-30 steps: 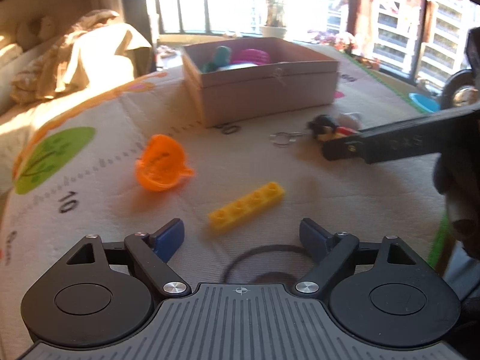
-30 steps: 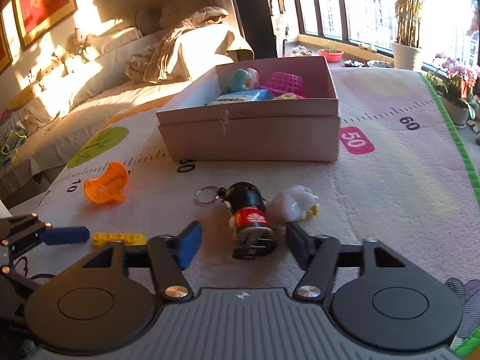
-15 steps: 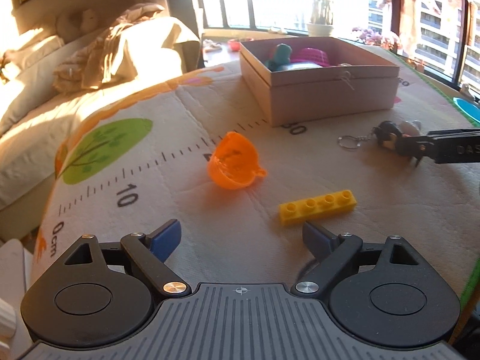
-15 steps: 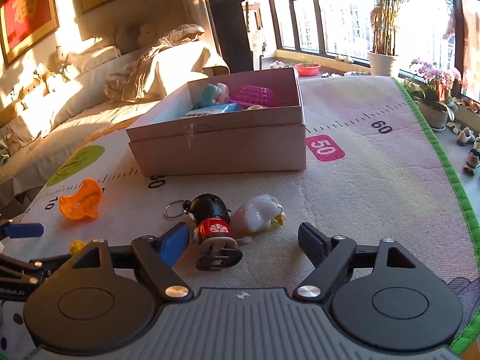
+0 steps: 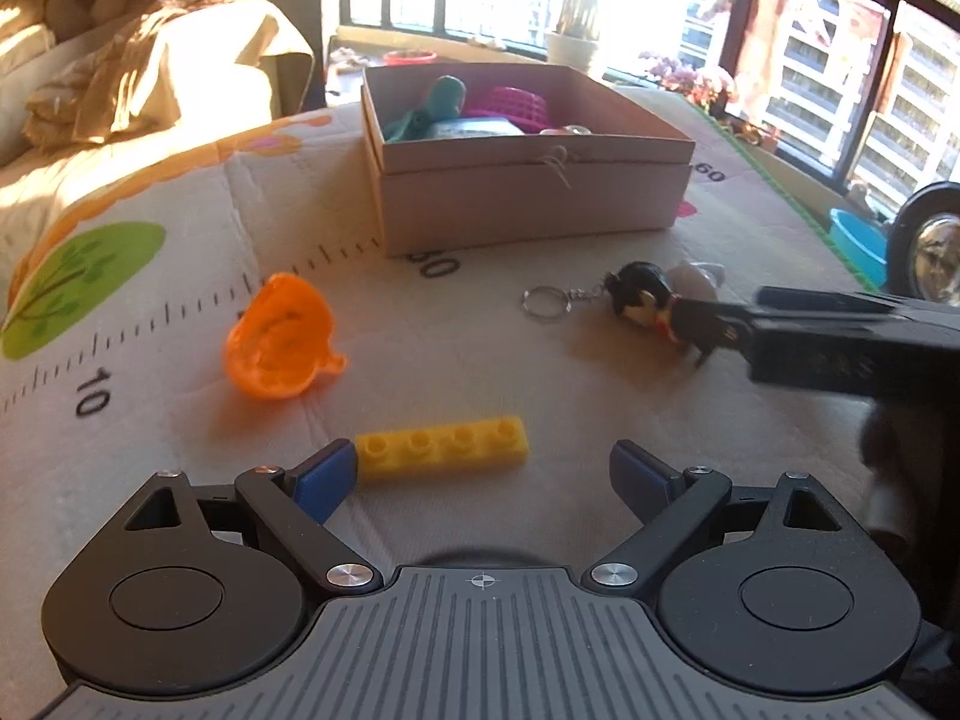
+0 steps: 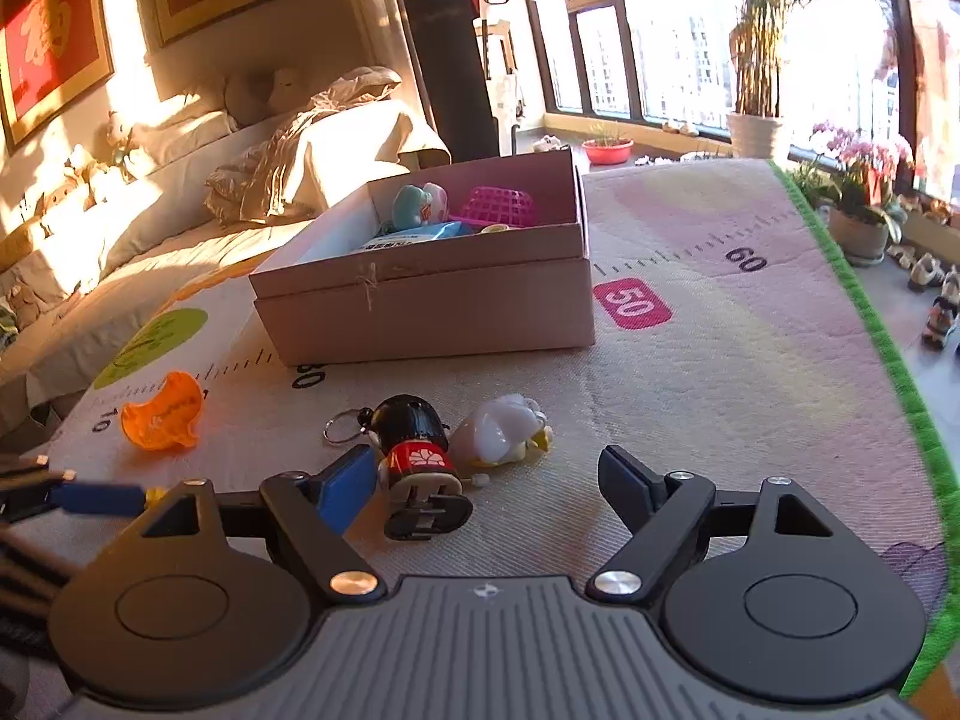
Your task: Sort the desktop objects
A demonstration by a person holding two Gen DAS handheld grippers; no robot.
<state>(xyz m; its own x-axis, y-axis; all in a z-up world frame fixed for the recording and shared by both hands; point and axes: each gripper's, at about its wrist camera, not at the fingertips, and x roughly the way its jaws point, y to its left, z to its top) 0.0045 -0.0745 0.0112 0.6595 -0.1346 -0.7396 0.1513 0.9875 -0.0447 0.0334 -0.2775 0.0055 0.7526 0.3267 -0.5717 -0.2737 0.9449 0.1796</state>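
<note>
Sunlight raked the mat-covered tabletop [image 6: 750,372] as you brought both tools lower and closer than half a second earlier. Your left gripper [image 5: 483,477], jaws spread, had drawn up to the yellow brick [image 5: 441,450], whose left end now sat just beside the left blue pad; your right gripper [image 6: 483,489], jaws also spread, had its left pad beside the doll keychain [image 6: 414,450]. Both pickups looked about ready, neither yet pinched. The brick lay flat, near the left gripper, its long axis running left to right across the jaws' opening, studs up. The doll lay on its back, head and key ring pointing far toward the cardboard box [image 6: 432,300], base nearest you. A white toy [image 6: 501,429] touched its right side; an orange cup [image 5: 279,345] lay to the left, tipped over.
</note>
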